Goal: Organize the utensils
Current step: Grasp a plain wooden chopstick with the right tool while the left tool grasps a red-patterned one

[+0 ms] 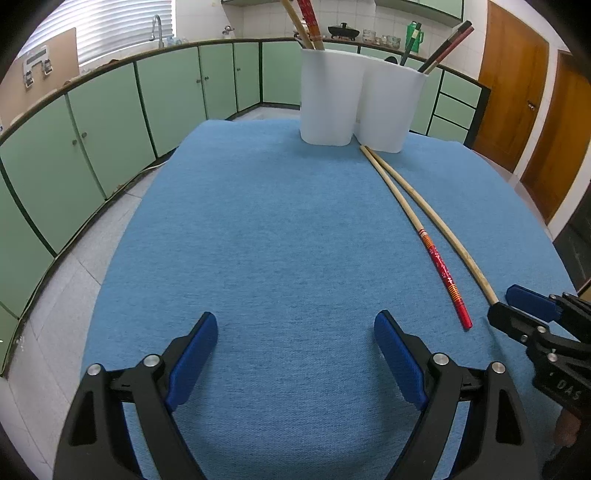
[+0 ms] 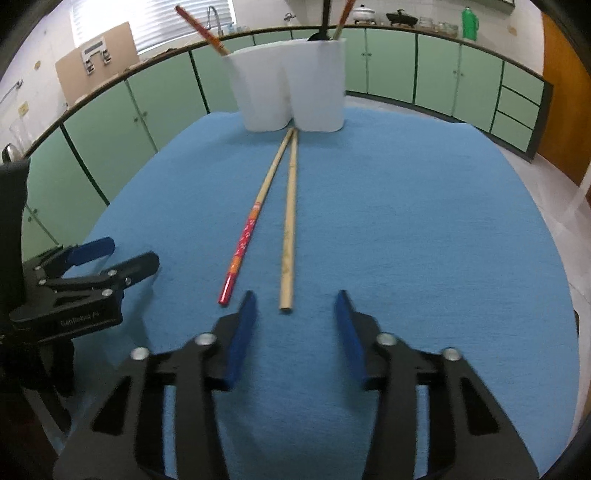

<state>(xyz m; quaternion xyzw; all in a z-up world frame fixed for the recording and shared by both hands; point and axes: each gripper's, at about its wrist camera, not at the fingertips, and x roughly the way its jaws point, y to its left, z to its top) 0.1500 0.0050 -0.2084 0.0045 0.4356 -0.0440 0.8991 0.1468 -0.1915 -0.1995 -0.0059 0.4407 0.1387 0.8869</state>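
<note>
Two long chopsticks lie on the blue mat (image 1: 258, 240): a red-ended one (image 1: 443, 273) (image 2: 245, 236) and a plain wooden one (image 1: 439, 218) (image 2: 290, 221), their far tips near a white two-cup holder (image 1: 358, 99) (image 2: 291, 85) that holds several chopsticks and a dark utensil. My right gripper (image 2: 295, 306) is open and empty, its jaws just short of the plain chopstick's near end; it also shows in the left wrist view (image 1: 517, 306). My left gripper (image 1: 295, 328) is open and empty over bare mat, left of the chopsticks; it shows in the right wrist view (image 2: 122, 254).
The mat covers a table amid green kitchen cabinets (image 1: 92, 129). A counter behind carries pots and a green flask (image 2: 470, 22). Wooden doors (image 1: 517, 85) stand at the right.
</note>
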